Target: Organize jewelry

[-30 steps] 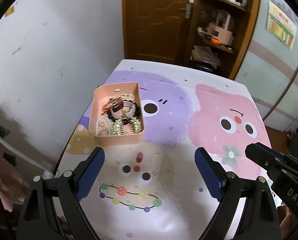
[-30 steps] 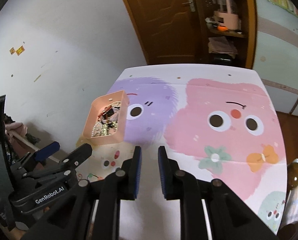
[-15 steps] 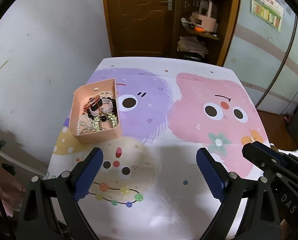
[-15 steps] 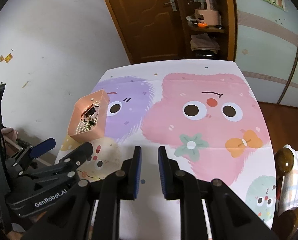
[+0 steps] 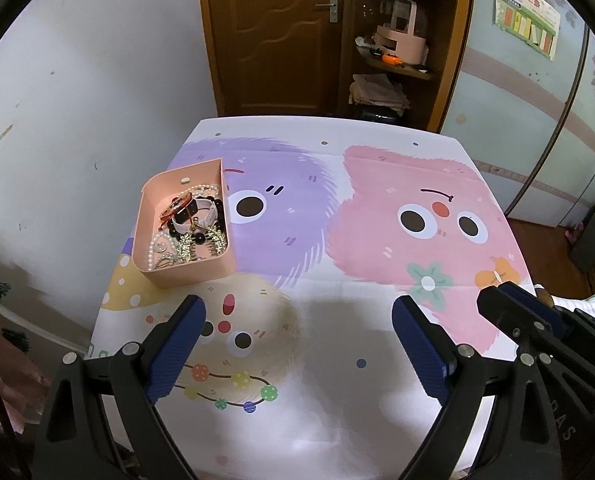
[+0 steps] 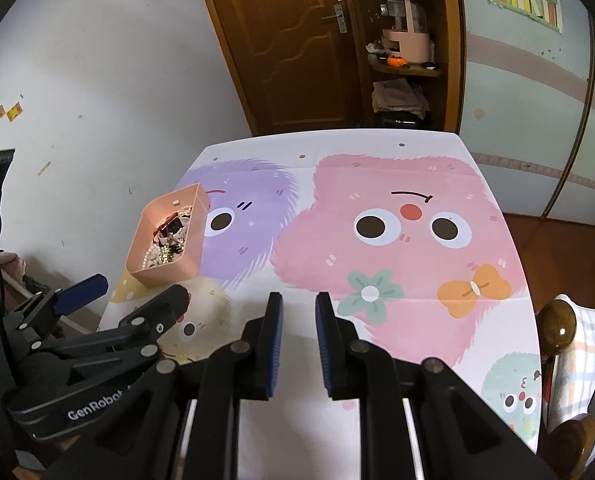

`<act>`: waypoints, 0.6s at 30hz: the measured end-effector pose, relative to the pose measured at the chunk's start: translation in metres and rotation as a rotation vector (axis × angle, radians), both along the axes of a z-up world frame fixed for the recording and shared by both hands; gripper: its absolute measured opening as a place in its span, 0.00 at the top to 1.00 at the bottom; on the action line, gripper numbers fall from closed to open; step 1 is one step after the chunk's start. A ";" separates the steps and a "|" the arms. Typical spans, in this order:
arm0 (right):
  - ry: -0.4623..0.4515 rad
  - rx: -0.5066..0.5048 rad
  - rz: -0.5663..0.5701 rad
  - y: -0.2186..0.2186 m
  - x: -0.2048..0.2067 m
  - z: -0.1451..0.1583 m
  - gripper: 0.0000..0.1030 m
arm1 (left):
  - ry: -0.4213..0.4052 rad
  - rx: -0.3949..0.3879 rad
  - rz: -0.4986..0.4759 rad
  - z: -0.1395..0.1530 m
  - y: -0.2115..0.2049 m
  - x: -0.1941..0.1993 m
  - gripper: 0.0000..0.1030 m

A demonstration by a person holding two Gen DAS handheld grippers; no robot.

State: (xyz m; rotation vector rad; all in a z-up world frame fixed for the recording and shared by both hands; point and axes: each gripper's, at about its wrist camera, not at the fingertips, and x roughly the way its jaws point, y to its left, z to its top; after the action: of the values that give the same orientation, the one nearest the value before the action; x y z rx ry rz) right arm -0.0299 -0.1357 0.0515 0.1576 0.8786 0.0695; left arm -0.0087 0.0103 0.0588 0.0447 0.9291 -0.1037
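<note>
A pink tray (image 5: 189,274) sits at the left edge of the table, holding a tangle of jewelry (image 5: 189,228): pearl strands, black beads, a red piece and gold leaf-shaped pieces. My left gripper (image 5: 297,344) hovers above the near part of the table, short of the tray and to its right. Its jaws stand wide open with nothing between them. In the right wrist view the tray (image 6: 165,276) lies far to the left of my right gripper (image 6: 299,340). That gripper's blue pads stand a narrow gap apart and hold nothing. The left gripper (image 6: 133,292) shows at lower left there.
A cartoon-monster cloth (image 5: 377,208) covers the table (image 6: 377,140). A white wall runs close along the table's left side. A wooden chair back (image 6: 557,324) stands at the right edge. Behind the table are a brown door (image 5: 273,32) and a shelf with a pink organizer (image 5: 401,40).
Both grippers drew back from the tray, so more of the table shows and the tray sits smaller and further left. Neither pair of jaws changed its opening.
</note>
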 end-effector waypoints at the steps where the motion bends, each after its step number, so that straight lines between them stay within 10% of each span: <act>1: -0.001 0.001 -0.001 0.000 0.000 0.000 0.84 | -0.002 0.001 0.000 0.000 0.000 -0.001 0.09; 18: 0.000 0.005 -0.009 -0.001 -0.004 -0.001 0.84 | -0.005 0.002 0.006 0.003 -0.001 -0.003 0.09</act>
State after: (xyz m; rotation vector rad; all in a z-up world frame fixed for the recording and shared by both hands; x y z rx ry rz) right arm -0.0341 -0.1363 0.0507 0.1664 0.8775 0.0631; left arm -0.0121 0.0092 0.0620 0.0440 0.9242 -0.0974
